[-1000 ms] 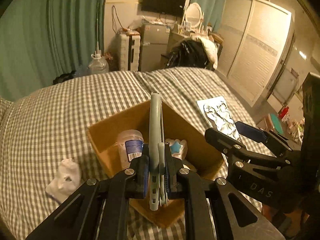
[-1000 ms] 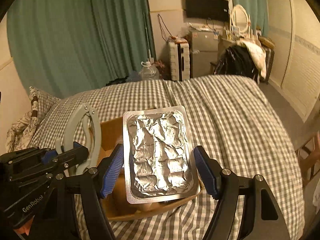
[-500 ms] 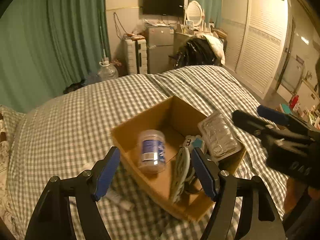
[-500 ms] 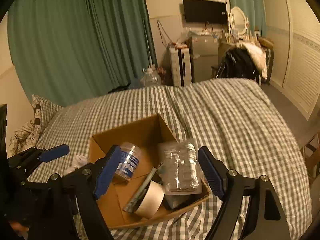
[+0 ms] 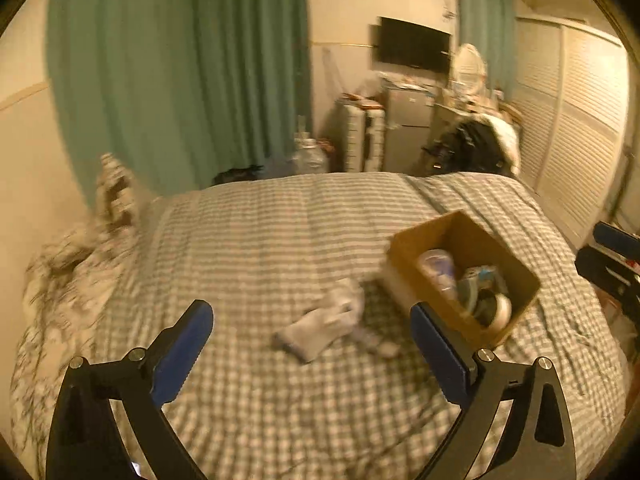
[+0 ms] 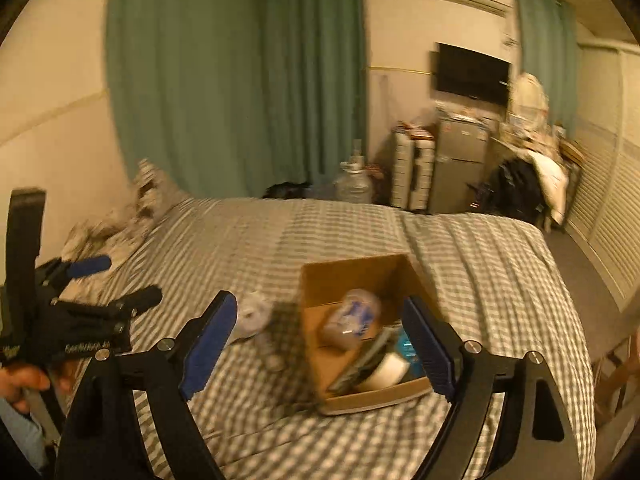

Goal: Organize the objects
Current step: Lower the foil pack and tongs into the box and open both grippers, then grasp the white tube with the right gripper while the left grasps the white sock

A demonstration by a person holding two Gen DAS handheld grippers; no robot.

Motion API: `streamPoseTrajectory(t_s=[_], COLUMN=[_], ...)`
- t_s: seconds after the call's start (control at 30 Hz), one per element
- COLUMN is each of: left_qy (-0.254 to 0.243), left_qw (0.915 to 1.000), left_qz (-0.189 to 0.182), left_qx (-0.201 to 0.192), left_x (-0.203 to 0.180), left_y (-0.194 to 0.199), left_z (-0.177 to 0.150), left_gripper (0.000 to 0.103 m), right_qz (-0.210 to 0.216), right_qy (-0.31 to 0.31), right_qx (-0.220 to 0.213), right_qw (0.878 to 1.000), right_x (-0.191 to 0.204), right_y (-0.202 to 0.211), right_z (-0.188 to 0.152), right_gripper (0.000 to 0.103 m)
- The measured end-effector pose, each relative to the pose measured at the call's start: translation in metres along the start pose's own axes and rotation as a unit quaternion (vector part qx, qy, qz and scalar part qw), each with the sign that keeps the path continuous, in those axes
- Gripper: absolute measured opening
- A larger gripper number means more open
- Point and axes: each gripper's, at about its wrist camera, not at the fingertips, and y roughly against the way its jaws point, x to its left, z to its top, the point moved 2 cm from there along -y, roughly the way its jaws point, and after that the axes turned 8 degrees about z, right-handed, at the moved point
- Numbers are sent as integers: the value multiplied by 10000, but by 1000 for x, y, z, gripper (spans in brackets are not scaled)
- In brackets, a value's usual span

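Cardboard box [image 5: 408, 258] near bed [image 5: 260, 216] edge; left half open.

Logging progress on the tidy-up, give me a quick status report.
Left gripper and right gripper both opening, nothing between the fingers. Cardboard box on the bed holds a jar and more. White cloth lies loose beside the box.

matt cardboard box [image 5: 408, 258], checked cloth bedcover [image 5: 280, 216]

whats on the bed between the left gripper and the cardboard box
A crumpled white cloth lies on the checked bedspread between the empty, opening left gripper and the cardboard box; the left wrist view shows it.
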Motion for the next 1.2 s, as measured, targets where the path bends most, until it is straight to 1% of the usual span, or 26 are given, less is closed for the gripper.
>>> streamPoseTrajectory(t_s=[0.13,0.2,0.3,0.37,0.43,0.53,0.67,0.7,0.83,0.9,0.97,1.03,1.07,1.1,1.17,1.2], left_qy=[280,436,646,787,885,859,731,719,584,460,348,224,165,110,27,-44], left_qw=[9991,9979,9957,9939,9921,9911,9910,9907,9911,9916,9917,9921,9923,9925,9932,9936], left_qz=[318,450,585,644,702,772,697,668,497,435,386,330,311,282,189,129], left_qx=[74,166,310,427,539,668,884,939,1091,1132,1173,1191,1192,1187,1148,1117], left_x=[38,53,70,77,80,77,68,66,51,43,35,27,24,21,15,12], left_y=[-3,-12,-27,-39,-54,-76,-105,-112,-139,-150,-160,-170,-173,-177,-184,-186], left_z=[-30,-50,-75,-89,-101,-110,-115,-116,-117,-116,-116,-116,-116,-115,-113,-111], left_gripper=[101,101,101,101,101,101,101,101,101,101,101,101,101,101,101,101], right_qz=[392,555,744,713,531,425,381,352,257,127,51,45,35,21,40,31], right_qy=[281,376,469,636,866,923,755,711,500,503,519,448,363,288,148,111], right_qx=[192,336,576,761,1074,1477,1840,1928,2091,2146,2309,2515,2667,2761,2759,2739], right_qw=[9987,9972,9945,9925,9890,9838,9793,9780,9763,9753,9716,9668,9631,9607,9611,9617], right_x=[45,65,85,94,98,96,84,81,66,60,55,49,44,39,33,31], right_y=[-24,-43,-79,-108,-144,-188,-228,-237,-261,-274,-288,-301,-309,-313,-312,-308], right_z=[-13,-24,-42,-55,-69,-88,-106,-110,-112,-111,-113,-118,-123,-124,-124,-122], right_gripper=[84,84,84,84,84,84,83,81,80,80,79,65,62,55,47,36])
